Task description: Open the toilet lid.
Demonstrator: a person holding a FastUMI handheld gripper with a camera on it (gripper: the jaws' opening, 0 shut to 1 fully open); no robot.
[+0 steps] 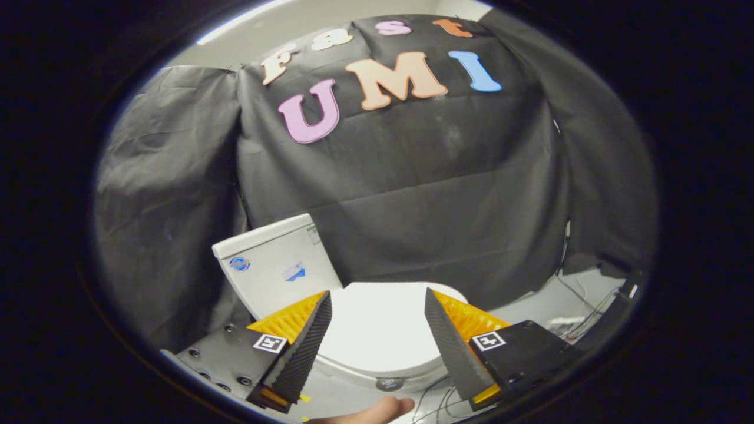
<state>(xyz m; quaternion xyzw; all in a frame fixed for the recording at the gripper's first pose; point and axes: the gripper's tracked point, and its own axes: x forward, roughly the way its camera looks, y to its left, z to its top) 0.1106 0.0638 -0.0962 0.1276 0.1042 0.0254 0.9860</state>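
Framing the closed toilet lid (380, 327), long axis toward tank (277, 268), gripper (377, 303) jaws spread

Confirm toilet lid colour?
White, plain; the toilet lid lies closed between the open claw fingers, gripper view.

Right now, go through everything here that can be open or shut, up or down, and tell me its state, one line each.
toilet lid: down, closed flat over the bowl, not yet lifted.
tank lid: in place on top of the tank.
gripper: open, fingers spread wide with the toilet lid seen between them, pressing on nothing.
hand: below the fingers, holding nothing that I can see.
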